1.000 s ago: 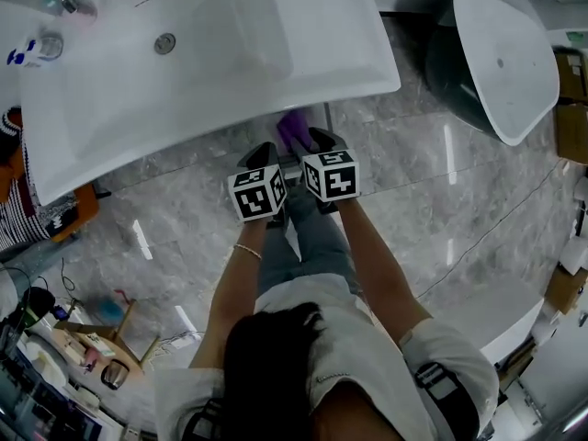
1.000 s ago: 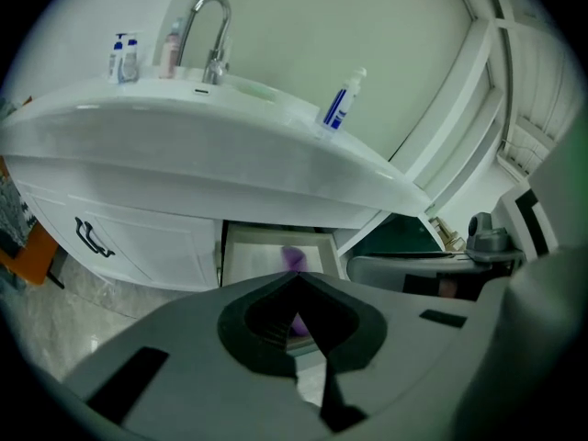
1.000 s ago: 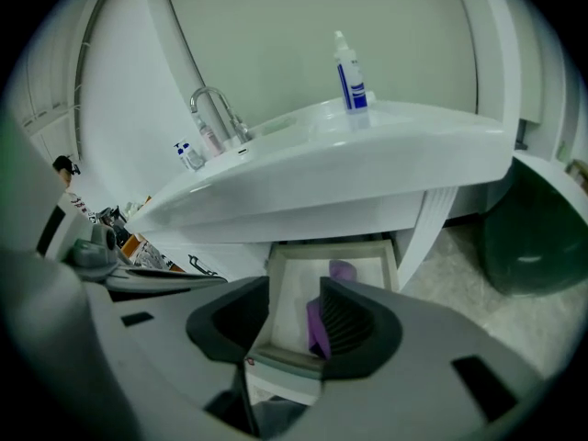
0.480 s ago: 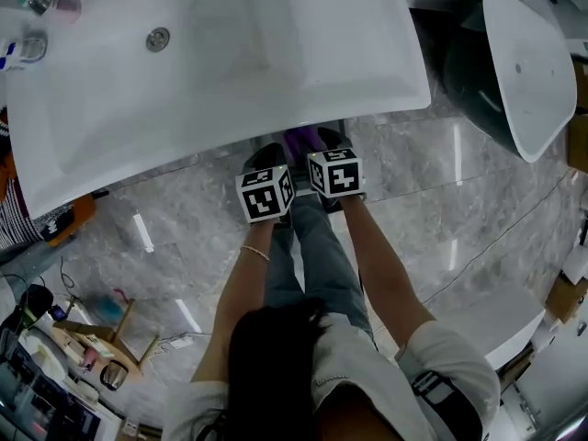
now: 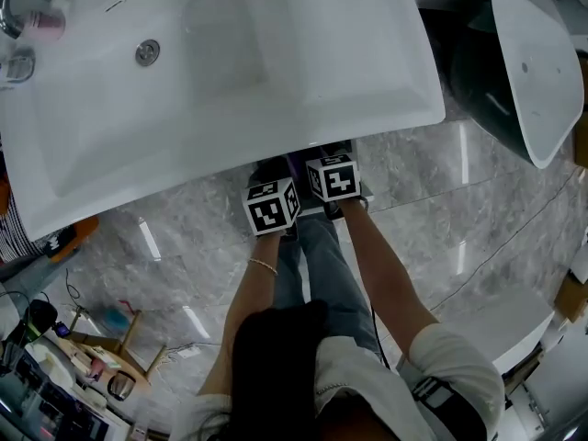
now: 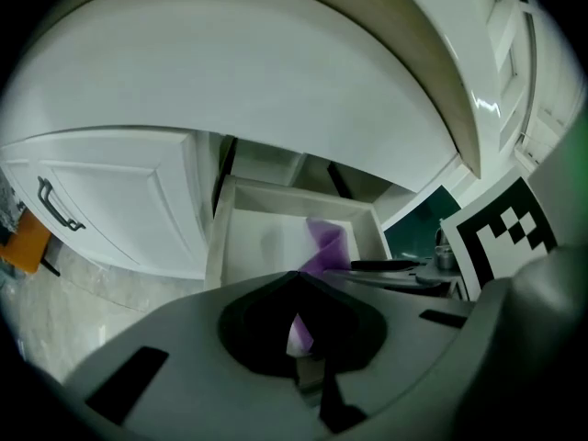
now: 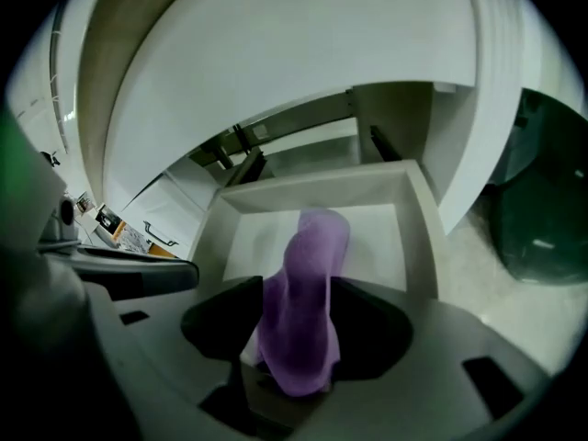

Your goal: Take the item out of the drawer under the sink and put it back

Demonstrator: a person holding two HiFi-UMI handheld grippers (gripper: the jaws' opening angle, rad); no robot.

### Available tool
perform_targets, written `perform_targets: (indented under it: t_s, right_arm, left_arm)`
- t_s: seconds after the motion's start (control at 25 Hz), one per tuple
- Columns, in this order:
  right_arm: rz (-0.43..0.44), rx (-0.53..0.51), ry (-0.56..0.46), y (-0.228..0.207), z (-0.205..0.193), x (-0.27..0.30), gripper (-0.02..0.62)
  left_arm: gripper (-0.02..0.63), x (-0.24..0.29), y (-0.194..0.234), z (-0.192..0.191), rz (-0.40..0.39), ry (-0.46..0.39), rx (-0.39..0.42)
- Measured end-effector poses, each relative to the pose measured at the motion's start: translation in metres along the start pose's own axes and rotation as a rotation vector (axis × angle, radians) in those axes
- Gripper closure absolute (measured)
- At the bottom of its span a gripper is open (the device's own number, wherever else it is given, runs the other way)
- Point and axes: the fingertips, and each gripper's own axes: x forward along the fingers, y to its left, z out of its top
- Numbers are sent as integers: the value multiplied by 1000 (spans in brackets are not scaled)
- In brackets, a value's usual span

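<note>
Between just-opening jaws of the right gripper (image 7: 299, 288) sits purple cloth (image 7: 300, 324).

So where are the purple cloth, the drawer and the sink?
purple cloth (image 7: 299, 306), right gripper view, middle of its bunched fold
drawer (image 7: 419, 237), right gripper view, its right side wall
sink (image 5: 276, 53), head view, bare basin floor

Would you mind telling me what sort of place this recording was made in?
Probably a bathroom, perhaps a showroom for bathroom fittings: a white sink with a drain, an open drawer in the vanity under it, a second white basin to one side, and a grey marble-look floor.
</note>
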Motion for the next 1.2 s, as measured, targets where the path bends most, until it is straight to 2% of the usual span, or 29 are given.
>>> perform_targets:
  t_s: [0.48,0.64,0.8,1.2]
  right_arm:
    - [-16,14,61,-9,-6,30,378]
    - [-80,-5,80,-19,-8,31,459]
    - [-89,8,65,-19,-7,33,489]
    - [-58,28,59,-16,-5,21,509]
  left_arm:
    - [603,19,5,-4,11,23,-35]
    - [603,20,10,-6,16,31,-35]
    - [603,20,10,-11,15,44,-37]
    - [603,12,4,-13,1,53,-52]
